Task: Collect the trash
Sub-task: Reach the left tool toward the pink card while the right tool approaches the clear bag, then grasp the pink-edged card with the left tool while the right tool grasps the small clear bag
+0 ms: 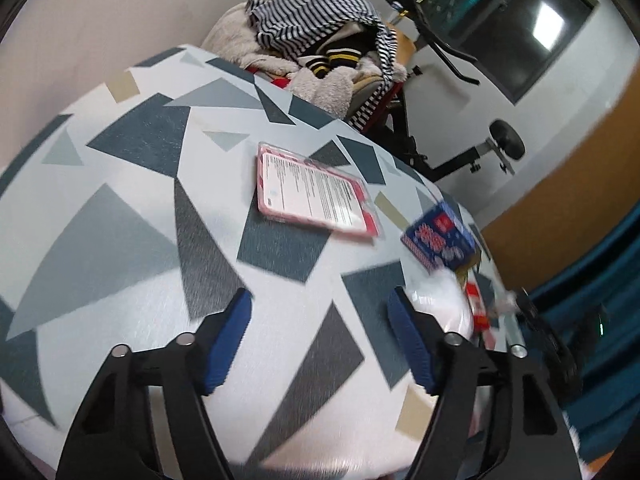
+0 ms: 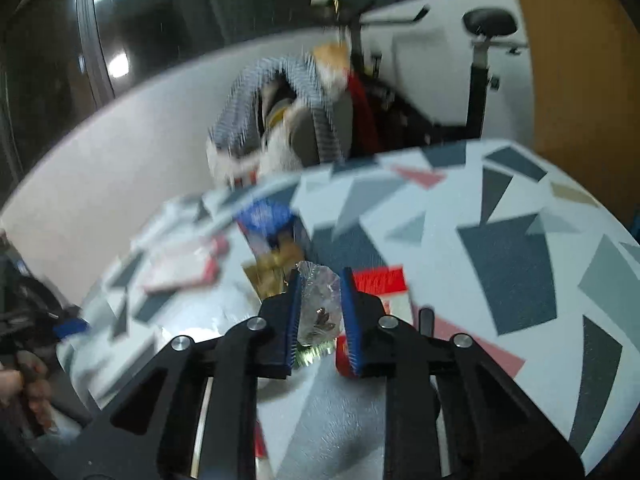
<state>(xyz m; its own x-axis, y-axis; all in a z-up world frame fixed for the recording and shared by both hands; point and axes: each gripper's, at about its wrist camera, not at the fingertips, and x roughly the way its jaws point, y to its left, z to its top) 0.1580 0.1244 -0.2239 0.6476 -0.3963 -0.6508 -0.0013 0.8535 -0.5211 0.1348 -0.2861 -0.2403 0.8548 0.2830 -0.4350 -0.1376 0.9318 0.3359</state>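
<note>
Geometric grey, navy and white patches cover the tablecloth that fills both wrist views, with pale walls, a dark window and an exercise bike behind. From the left wrist camera, going left to right: bare patterned cloth, then a pink-edged printed package lying flat near the middle, then a blue carton close to the table's right edge, with a blurred red-and-white wrapper just below it. A heap of clothes, striped and fleecy, is piled behind the table's far edge. The left gripper hangs over the cloth with its blue-padded fingers spread wide and nothing between them.

From the right wrist camera, the pink-edged package sits blurred at left, the blue carton and some golden wrappers crowd just ahead of the fingers, and a red packet lies immediately to the right. The right gripper is nearly closed, pinching a crumpled clear plastic wrapper between its pads above the table.
</note>
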